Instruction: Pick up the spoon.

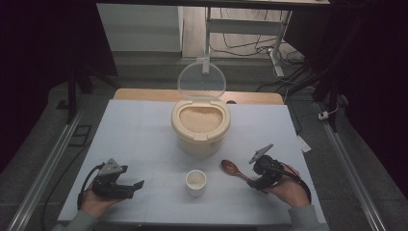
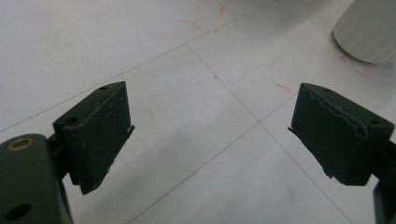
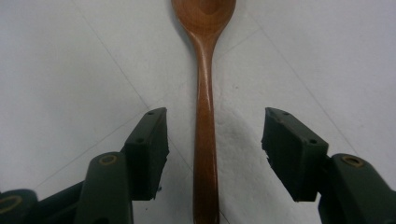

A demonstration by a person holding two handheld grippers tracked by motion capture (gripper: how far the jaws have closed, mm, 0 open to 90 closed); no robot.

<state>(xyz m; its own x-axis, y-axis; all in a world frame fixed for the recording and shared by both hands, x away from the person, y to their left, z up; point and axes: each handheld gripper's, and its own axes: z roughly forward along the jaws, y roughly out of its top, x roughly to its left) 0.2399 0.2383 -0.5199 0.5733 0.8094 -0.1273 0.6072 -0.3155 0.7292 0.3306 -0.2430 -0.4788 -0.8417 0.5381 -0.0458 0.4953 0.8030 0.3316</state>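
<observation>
The wooden spoon [image 3: 206,116] lay flat on the white table [image 1: 139,130], near right, its handle between the right gripper's [image 3: 212,140] jaws, which stood apart and clear of it. Just left stood a small white cup [image 1: 196,183]; farther off, the open rice container [image 1: 200,126]. The left gripper [image 2: 210,135] rested near left, jaws wide apart.

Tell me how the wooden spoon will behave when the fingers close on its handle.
The wooden spoon looks rigid, so it should lift without bending. Its handle looks rounded and glossy, so it may twist or slip between the right gripper fingers. The bowl end probably dips.
</observation>
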